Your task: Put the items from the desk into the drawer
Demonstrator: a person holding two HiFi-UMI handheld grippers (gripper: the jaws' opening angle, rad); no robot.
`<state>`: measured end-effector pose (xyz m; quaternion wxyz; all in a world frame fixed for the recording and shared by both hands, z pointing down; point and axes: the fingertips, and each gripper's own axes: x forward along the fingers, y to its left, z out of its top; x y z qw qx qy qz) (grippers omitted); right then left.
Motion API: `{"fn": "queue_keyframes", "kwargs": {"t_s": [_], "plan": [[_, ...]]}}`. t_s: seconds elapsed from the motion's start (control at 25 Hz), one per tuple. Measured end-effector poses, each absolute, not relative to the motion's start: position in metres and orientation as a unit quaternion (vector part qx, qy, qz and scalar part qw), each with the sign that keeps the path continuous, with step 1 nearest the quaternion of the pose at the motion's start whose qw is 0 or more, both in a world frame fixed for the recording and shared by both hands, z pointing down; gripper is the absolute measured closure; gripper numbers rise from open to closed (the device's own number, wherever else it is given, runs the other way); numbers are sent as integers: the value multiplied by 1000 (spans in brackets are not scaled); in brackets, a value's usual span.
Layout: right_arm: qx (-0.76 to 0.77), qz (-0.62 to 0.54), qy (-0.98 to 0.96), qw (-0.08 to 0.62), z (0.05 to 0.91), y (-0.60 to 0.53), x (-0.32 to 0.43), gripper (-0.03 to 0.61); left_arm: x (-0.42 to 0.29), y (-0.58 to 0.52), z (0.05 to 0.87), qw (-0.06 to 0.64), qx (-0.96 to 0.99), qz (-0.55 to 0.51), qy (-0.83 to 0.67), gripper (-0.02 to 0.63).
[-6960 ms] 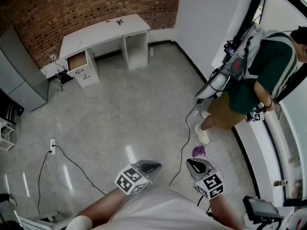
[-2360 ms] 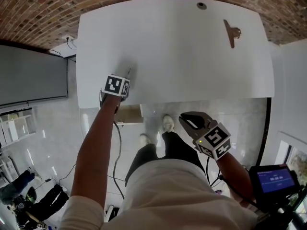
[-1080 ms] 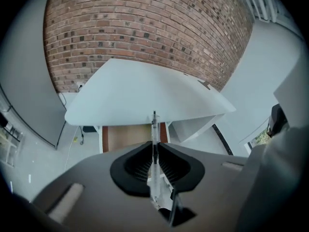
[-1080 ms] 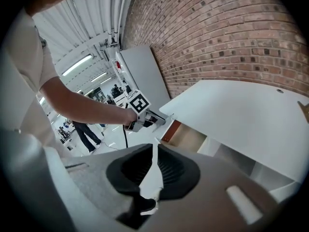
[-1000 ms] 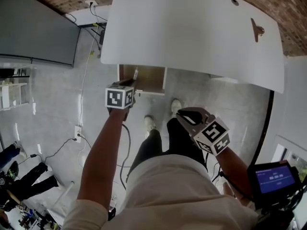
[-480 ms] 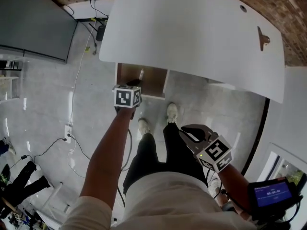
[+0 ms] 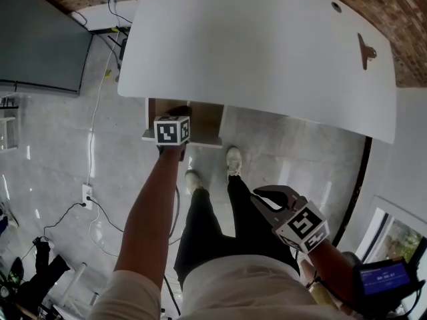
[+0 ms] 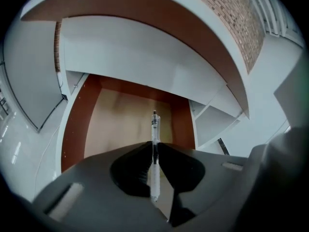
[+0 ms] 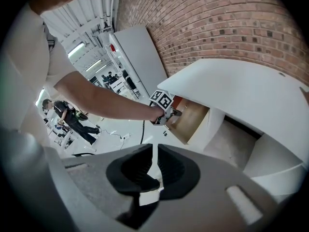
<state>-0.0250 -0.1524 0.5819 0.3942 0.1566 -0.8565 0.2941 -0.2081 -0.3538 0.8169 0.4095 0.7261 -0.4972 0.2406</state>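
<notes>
Head view — Operator: What is the task status?

Technician: In progress. The white surface [image 7: 253, 52] carries one brown clip [image 7: 364, 49] near its far right corner. The drawer [image 7: 205, 120] beneath its left end stands open, and the visible part of its floor shows no item deposited yet.

Operator: Report both hand-held grippers.

Technician: The left hand-held gripper [image 8: 154, 146] is at the drawer's mouth, jaws clamped on a clear pen [image 8: 155, 129] that projects forward over the drawer floor. Judgement: release of the pen is outstanding, then transfer of the clip. The right hand-held gripper [image 9: 154, 153] hangs low, well apart from the surface, jaws drawn together to a slit, holding nothing.
</notes>
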Motion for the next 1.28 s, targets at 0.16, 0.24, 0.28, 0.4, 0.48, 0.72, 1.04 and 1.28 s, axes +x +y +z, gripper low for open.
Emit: {"fn": "queue_keyframes", "kwargs": {"t_s": [0.16, 0.24, 0.28, 0.4, 0.48, 0.72, 1.04, 1.28], "plan": [[172, 307, -855, 381, 598, -149, -16, 548, -203, -363, 841, 419, 721, 238, -498, 565], [179, 313, -853, 378, 608, -145, -11, 548, -202, -368, 855, 422, 718, 243, -496, 565], [179, 316, -851, 379, 611, -144, -10, 548, -202, -372, 862, 426, 715, 245, -497, 565], [181, 323, -843, 390, 616, -143, -1, 548, -201, -381, 880, 436, 704, 249, -502, 565], [187, 330, -839, 391, 619, -140, 6, 548, -201, -386, 887, 439, 698, 252, -506, 565], [196, 346, -832, 387, 631, -136, 18, 548, -203, -387, 920, 462, 674, 277, -506, 563], [201, 348, -830, 387, 630, -142, 20, 548, -202, -389, 913, 433, 687, 303, -499, 532], [202, 348, -839, 365, 627, -144, 14, 548, -203, -381, 896, 416, 698, 313, -491, 532]]}}
